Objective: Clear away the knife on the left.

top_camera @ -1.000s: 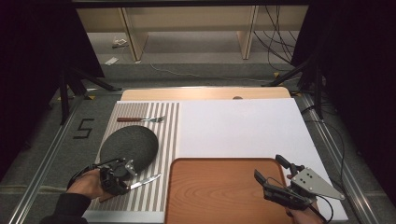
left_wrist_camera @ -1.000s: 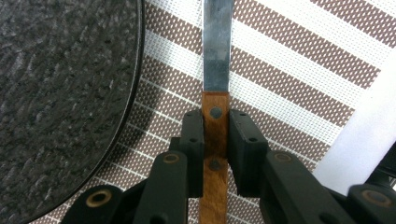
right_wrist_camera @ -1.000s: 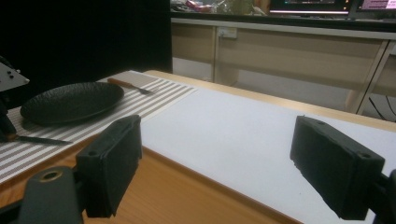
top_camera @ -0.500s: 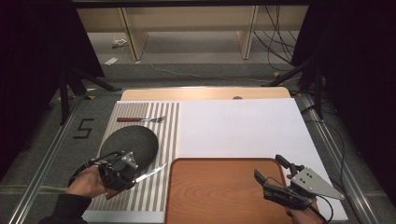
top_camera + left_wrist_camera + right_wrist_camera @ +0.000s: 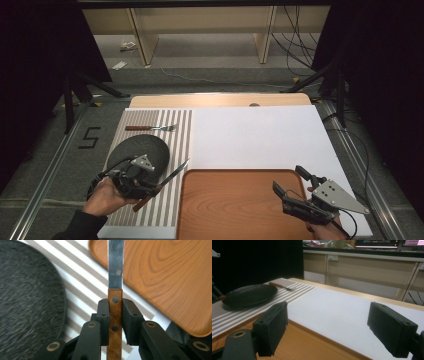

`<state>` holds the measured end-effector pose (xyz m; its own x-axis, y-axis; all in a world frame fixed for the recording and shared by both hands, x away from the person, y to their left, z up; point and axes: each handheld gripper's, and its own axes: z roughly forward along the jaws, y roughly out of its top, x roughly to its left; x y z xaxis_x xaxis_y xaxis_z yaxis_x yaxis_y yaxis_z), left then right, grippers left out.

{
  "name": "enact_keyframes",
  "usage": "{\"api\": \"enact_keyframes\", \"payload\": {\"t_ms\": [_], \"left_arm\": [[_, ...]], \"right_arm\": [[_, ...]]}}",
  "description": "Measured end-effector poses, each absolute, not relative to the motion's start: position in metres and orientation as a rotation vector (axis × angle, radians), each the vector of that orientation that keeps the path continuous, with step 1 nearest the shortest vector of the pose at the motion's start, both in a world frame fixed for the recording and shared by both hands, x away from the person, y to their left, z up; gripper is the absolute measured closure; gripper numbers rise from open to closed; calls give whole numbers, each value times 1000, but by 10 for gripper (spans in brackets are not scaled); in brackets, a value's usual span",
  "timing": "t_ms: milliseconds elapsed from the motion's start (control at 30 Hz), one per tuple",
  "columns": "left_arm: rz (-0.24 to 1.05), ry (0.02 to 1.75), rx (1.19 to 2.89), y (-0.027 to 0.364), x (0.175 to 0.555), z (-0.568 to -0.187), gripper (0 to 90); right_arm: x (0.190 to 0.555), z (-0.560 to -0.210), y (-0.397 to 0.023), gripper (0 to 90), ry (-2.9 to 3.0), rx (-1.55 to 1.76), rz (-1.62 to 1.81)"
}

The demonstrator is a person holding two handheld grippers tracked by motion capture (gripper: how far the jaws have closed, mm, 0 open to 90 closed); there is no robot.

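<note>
On the white table, a striped mat lies at left, bearing a dark plate and, beyond it, a fork; a wooden tray sits near. Left gripper clamps a knife by its handle. Right gripper hangs spread. Shelving stands beyond.

A wooden-handled knife is held aloft by its handle, its blade pointed toward the wooden tray.
</note>
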<state>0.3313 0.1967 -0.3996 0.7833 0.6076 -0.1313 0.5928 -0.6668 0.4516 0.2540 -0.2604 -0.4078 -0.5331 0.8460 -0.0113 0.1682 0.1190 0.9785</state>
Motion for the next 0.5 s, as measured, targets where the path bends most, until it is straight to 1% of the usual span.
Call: {"api": "enact_keyframes", "payload": {"t_ms": [233,500], "left_arm": [[-14,918,2430,187,331,-399,768],[-60,901,2416,172,328,-402,768]], "right_arm": [[253,-408,-260,176,1799,984,1458],[254,-408,-260,177,1799,984,1452]]}}
